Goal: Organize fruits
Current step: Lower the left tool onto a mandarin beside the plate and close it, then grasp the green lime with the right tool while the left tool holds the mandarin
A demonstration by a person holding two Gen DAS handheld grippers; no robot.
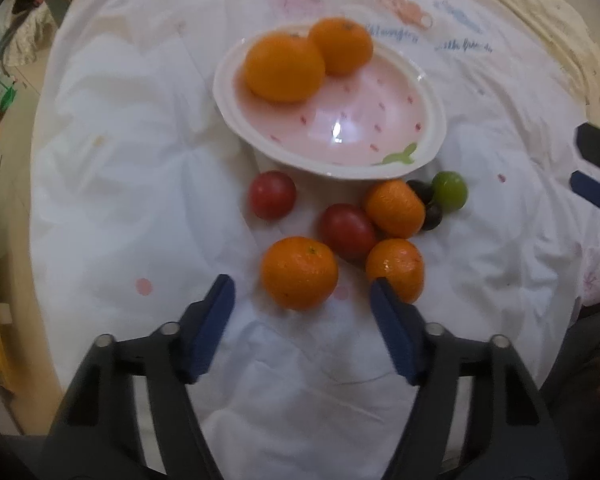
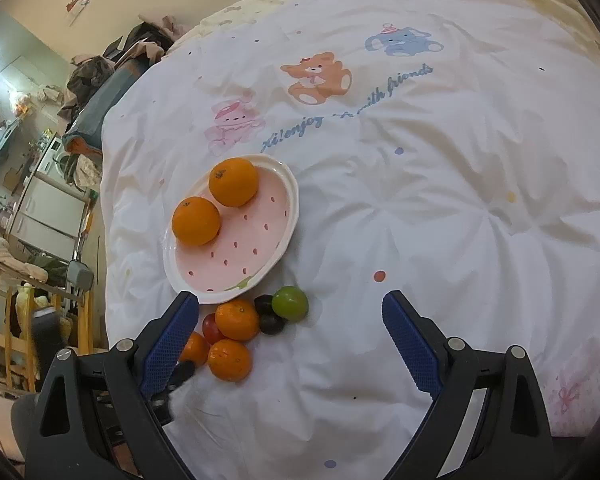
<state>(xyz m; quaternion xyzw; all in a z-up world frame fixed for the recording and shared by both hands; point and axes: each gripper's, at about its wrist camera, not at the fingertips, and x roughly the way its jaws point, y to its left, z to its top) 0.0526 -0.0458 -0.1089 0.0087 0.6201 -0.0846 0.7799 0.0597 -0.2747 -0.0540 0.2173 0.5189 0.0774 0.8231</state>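
**Loose fruit near the plate, both tools open**

On white quilted bed cover (image 1: 140, 160): left tool (image 1: 302, 292) spread wide, empty, flanking nearest round orange mandarin (image 1: 299, 272). Beyond, red tomatoes (image 1: 272, 195), more mandarins, dark grapes, green lime (image 1: 449, 191). Far: pink strawberry-patterned oval plate (image 1: 380, 140) holding two oranges (image 1: 284, 68). Right tool (image 2: 290, 312) open, empty, hovering right of fruit cluster.

Two oranges (image 1: 300, 64) lie in the plate (image 1: 428, 92), well ahead of the left gripper's parted jaws; loose fruits (image 1: 352, 232) cluster between, one mandarin (image 1: 299, 272) nearest.
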